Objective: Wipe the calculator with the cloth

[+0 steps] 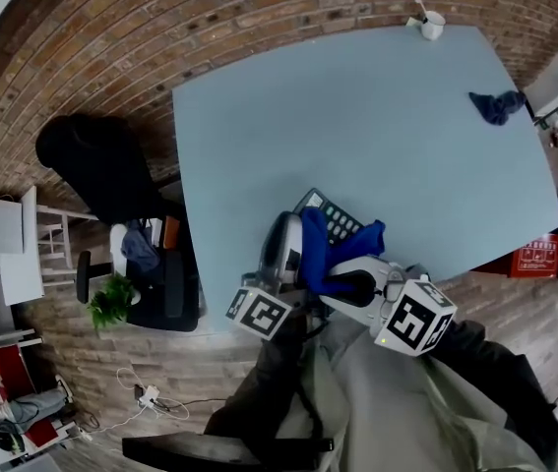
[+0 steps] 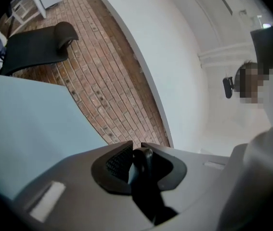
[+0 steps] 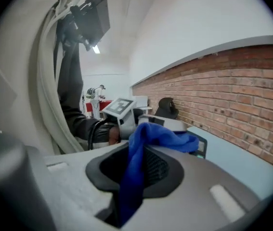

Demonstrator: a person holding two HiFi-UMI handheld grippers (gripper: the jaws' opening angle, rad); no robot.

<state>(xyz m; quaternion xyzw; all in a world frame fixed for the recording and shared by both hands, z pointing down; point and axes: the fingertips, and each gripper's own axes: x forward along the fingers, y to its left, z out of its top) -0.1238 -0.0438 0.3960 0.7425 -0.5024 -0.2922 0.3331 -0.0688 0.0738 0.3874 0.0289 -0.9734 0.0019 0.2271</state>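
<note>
A dark calculator (image 1: 333,220) is lifted over the near edge of the light blue table (image 1: 377,126). My left gripper (image 1: 296,226) is shut on its left end. In the left gripper view the calculator (image 2: 143,165) shows edge-on as a thin dark slab between the jaws of that gripper (image 2: 135,147). My right gripper (image 1: 336,279) is shut on a bright blue cloth (image 1: 320,249), which drapes over the calculator's near side. The right gripper view shows the cloth (image 3: 141,148) pinched in the right gripper (image 3: 138,146) and folded over the calculator (image 3: 202,144).
A second, darker blue cloth (image 1: 496,105) lies at the table's far right. At the far edge stands a white cup (image 1: 432,25). A black chair (image 1: 101,165) and a plant (image 1: 111,303) are left of the table. The person's legs (image 1: 377,401) are below the grippers.
</note>
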